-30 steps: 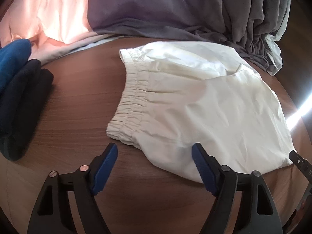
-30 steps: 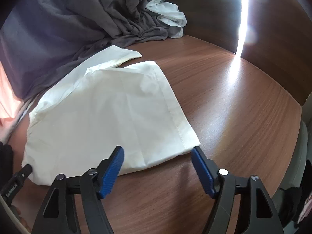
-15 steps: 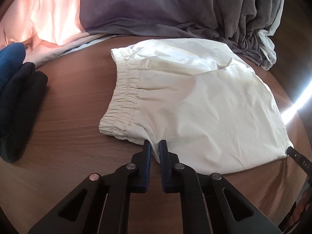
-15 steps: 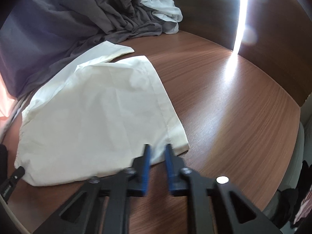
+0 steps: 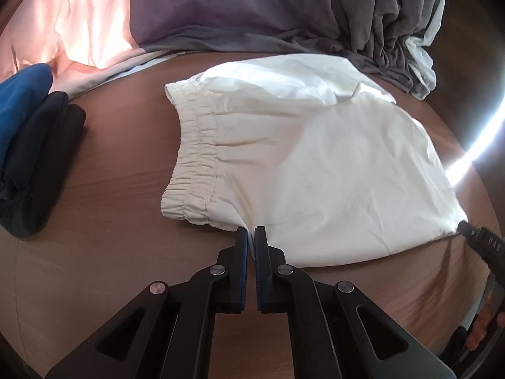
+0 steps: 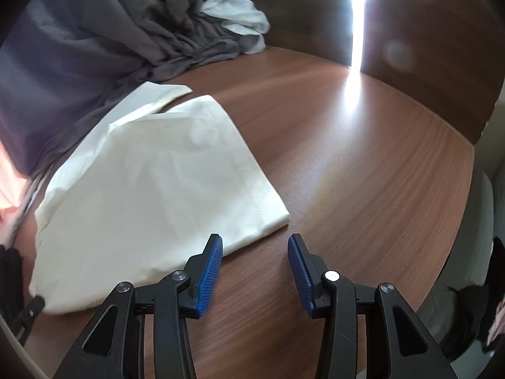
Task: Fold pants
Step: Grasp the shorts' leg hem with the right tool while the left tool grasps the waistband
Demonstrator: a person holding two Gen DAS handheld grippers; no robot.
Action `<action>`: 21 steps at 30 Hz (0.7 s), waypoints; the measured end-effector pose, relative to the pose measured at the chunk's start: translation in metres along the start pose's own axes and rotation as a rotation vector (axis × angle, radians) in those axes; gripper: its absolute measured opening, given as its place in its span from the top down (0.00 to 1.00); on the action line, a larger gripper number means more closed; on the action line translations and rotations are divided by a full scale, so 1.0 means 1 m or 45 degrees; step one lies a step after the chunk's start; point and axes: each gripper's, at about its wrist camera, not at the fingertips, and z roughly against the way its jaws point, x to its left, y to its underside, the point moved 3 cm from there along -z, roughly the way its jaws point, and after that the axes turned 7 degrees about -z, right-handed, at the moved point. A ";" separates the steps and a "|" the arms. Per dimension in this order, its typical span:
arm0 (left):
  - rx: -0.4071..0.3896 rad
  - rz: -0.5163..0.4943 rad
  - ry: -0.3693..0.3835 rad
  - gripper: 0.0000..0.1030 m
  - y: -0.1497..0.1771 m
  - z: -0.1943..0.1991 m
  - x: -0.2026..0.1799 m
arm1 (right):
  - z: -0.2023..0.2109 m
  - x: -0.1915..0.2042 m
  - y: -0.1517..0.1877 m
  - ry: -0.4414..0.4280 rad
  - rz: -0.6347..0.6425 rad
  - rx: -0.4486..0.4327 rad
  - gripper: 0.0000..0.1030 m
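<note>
So far the cream cotton pants with the elastic waistband [image 5: 300, 170] lie mid-frame on the brown wooden table [image 6: 363, 164], apparently folded once, leg over leg. My left gripper [image 5: 251, 237] is pinched closed on their near edge beside the waistband; my right gripper [image 6: 255, 246] stands spread and empty at the hem corner. Judging by this, the crosswise folds remain.

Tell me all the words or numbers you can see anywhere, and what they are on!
"DAS": small, blurry letters on a black finger of the right gripper, at the right edge of the left wrist view; I am not sure of them.
No other text: the cream elastic-waist pants, brown wooden table and grey draped cloth show none.
</note>
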 end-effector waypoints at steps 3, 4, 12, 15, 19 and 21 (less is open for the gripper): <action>0.005 -0.006 -0.017 0.94 0.004 0.000 -0.003 | -0.004 -0.003 -0.005 -0.017 -0.031 -0.004 0.57; 0.010 -0.004 -0.022 0.94 0.005 0.000 -0.003 | -0.004 -0.002 -0.007 -0.027 -0.036 -0.009 0.57; 0.022 0.032 -0.041 0.94 0.004 0.007 -0.008 | -0.007 0.003 -0.016 -0.025 0.036 0.028 0.92; 0.068 0.054 -0.020 0.95 0.011 0.003 -0.012 | 0.013 0.007 -0.025 -0.050 0.094 -0.045 0.94; 0.078 0.063 -0.029 0.95 0.020 0.005 -0.018 | 0.015 0.001 -0.029 -0.022 0.125 -0.031 0.94; 0.069 0.075 -0.033 0.95 0.021 0.007 -0.017 | 0.016 -0.002 -0.027 -0.017 0.136 -0.015 0.94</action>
